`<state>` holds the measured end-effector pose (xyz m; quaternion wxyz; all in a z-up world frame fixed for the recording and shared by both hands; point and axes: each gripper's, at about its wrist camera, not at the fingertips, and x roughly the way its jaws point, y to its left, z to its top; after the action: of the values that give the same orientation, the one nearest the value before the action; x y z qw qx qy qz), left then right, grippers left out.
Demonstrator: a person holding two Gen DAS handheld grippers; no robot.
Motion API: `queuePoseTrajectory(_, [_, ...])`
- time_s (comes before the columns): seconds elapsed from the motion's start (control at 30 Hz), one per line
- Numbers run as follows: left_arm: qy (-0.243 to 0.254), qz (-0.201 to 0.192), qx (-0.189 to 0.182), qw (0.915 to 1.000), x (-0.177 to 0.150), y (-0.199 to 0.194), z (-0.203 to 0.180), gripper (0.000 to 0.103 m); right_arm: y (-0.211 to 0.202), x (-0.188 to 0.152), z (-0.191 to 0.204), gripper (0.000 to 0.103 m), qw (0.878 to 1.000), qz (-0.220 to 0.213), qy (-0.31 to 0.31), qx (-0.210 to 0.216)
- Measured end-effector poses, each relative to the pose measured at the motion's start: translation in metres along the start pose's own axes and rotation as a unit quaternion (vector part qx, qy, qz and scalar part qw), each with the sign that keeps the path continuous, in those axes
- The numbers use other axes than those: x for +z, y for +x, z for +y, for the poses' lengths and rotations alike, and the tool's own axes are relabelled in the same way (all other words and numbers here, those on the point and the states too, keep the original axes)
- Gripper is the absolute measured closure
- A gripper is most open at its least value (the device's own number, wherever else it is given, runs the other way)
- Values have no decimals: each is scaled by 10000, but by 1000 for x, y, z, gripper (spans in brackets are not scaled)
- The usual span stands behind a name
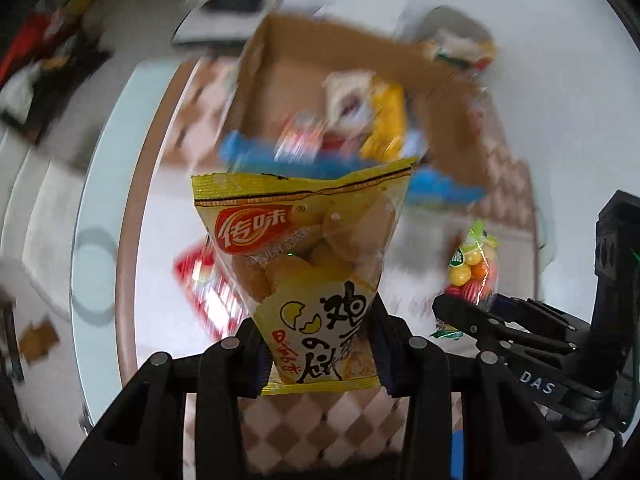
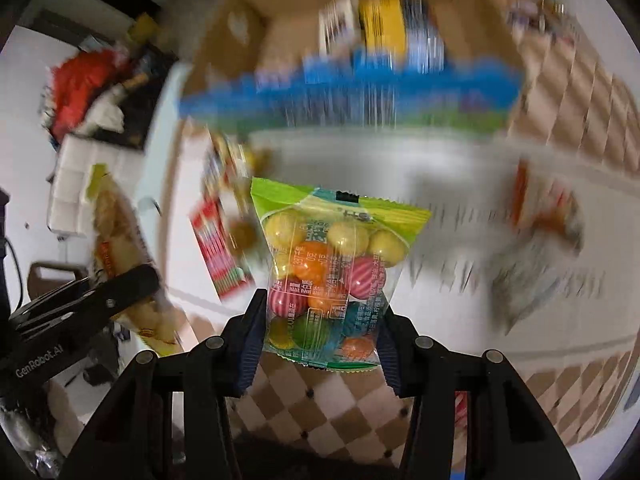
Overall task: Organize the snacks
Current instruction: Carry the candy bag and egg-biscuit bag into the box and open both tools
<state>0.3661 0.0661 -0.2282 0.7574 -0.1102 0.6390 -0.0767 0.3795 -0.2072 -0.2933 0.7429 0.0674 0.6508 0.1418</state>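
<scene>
My left gripper [image 1: 320, 344] is shut on the lower part of a yellow bag of round egg biscuits [image 1: 312, 264], held up above the table. The right gripper [image 2: 320, 340] is shut on a clear, green-topped bag of coloured candy balls [image 2: 328, 272], also lifted. Each wrist view shows the other gripper beside it: the right gripper [image 1: 472, 312] with the candy bag [image 1: 474, 264], the left gripper [image 2: 132, 280] with the yellow bag [image 2: 116, 232]. Ahead stands an open cardboard box [image 1: 272, 80] with several snack packets inside.
A red striped packet [image 2: 218, 248] lies on the white table [image 1: 168, 200] below the grippers. A long blue packet [image 2: 360, 92] lies at the box's near edge. More packets [image 2: 540, 232] lie blurred at the right. Checkered cloth [image 2: 320, 408] covers the near table edge.
</scene>
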Motion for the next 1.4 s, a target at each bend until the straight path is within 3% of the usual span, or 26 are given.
queuePoseTrajectory(0.2, [480, -353, 95, 9982, 97, -6, -32, 65, -33, 78, -2, 51, 9976, -649, 58, -239])
queuePoseTrajectory(0.4, [653, 167, 379, 9970, 170, 54, -36, 65, -7, 146, -28, 51, 9962, -364, 266, -751])
queuePoseTrajectory(0.57, [653, 679, 694, 9931, 211, 116, -27, 65, 59, 163, -47, 51, 9943, 151, 439, -962])
queuePoseTrajectory(0.8, [539, 1280, 1037, 9849, 231, 171, -14, 55, 107, 170, -60, 51, 9913, 536, 533, -1081])
queuePoseTrajectory(0.87, [439, 1407, 948, 9845, 234, 182, -8, 43, 114, 170, -62, 50, 9892, 732, 654, -1093])
queuePoseTrajectory(0.9, [413, 1394, 962, 9847, 234, 184, -7, 37, 117, 171, -63, 42, 9884, 805, 696, -1081])
queuePoseTrajectory(0.93, [403, 1361, 953, 9853, 234, 183, -7, 28, 118, 171, -63, 26, 9887, 796, 701, -1063])
queuePoseTrajectory(0.97, [401, 1332, 904, 9861, 234, 182, -8, 23, 119, 171, -63, 21, 9893, 767, 710, -1019])
queuePoseTrajectory(1.1, [389, 1314, 798, 9873, 233, 178, -8, 20, 121, 171, -59, 13, 9887, 766, 767, -1032])
queuePoseTrajectory(1.17, [421, 1288, 780, 9877, 231, 173, -10, 15, 121, 170, -58, 12, 9884, 766, 798, -1044])
queuePoseTrajectory(1.4, [544, 881, 782, 9915, 218, 145, -16, 15, 111, 163, -47, 11, 9881, 671, 848, -1094])
